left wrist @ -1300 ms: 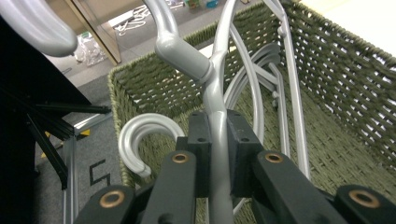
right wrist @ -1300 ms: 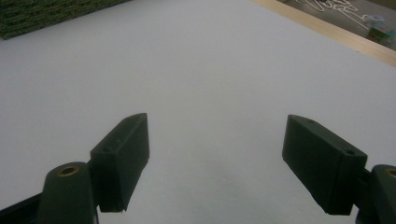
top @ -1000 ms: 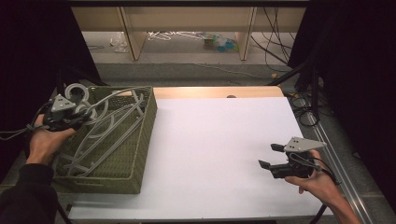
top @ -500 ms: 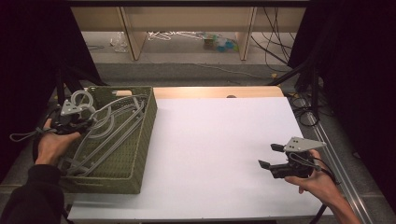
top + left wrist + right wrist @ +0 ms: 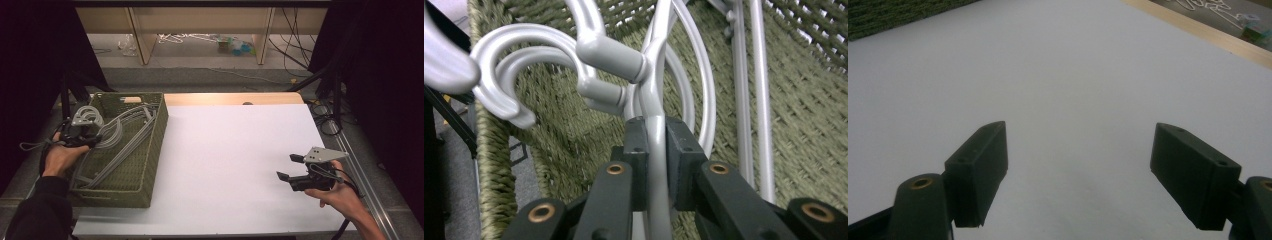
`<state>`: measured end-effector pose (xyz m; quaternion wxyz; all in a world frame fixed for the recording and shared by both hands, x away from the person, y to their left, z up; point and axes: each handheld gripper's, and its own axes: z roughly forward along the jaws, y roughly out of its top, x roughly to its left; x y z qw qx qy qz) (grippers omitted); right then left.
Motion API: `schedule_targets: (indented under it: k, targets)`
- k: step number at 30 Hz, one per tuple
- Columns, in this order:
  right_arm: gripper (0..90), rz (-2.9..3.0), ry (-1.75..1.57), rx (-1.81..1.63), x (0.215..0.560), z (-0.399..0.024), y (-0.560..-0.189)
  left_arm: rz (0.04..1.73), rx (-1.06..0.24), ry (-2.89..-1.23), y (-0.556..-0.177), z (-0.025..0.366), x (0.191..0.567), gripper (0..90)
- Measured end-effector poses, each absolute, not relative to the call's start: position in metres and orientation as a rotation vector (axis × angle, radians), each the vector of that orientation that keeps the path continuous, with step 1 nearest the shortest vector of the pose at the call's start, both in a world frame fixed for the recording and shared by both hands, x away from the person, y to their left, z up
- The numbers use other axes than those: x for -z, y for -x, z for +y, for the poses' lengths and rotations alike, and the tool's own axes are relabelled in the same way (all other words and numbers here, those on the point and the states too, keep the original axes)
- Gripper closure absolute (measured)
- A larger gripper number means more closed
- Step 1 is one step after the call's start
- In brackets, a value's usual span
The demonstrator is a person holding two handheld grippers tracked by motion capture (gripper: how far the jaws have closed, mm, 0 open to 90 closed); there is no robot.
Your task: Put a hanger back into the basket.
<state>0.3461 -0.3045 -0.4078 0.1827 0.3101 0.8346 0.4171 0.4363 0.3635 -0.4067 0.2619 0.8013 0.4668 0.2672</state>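
White sheet covering the worktop spans most of the table, with a bare wooden strip along the far edge and an open shelf unit and loose cables on the floor beyond it. At the left edge of the worktop sits a rectangular olive-green woven basket, its long side running from the near edge toward the far edge. Inside the basket lies a pile of grey metal clothes hangers with curved hooks, their hooks gathered toward the far left corner of the basket. The left gripper hangs over the basket's left wall near that corner, held in the person's left hand. In the left gripper view its two black jaws are pressed together on the thin grey wire neck of one hanger, just below the point where the hook joins the shoulders; further hooks lie just beside it against the woven basket wall. The right gripper is held above the near right corner of the worktop, well apart from the basket, pointing toward it. In the right gripper view its jaws stand spread wide over bare white sheet, with nothing between them.
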Motion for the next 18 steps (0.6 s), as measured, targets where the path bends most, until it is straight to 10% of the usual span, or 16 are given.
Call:
schedule_targets:
  k: [8,18]
  targets:
    - [23.8,2.356,-0.881,-1.175,0.408,-0.305,-0.346,1.331,-0.819,-2.092,-0.432,0.363,0.398,49.2]
    - [23.6,2.345,-0.882,-1.184,0.407,-0.305,-0.346,1.271,-0.843,-1.839,-0.41,0.348,0.375,34.9]
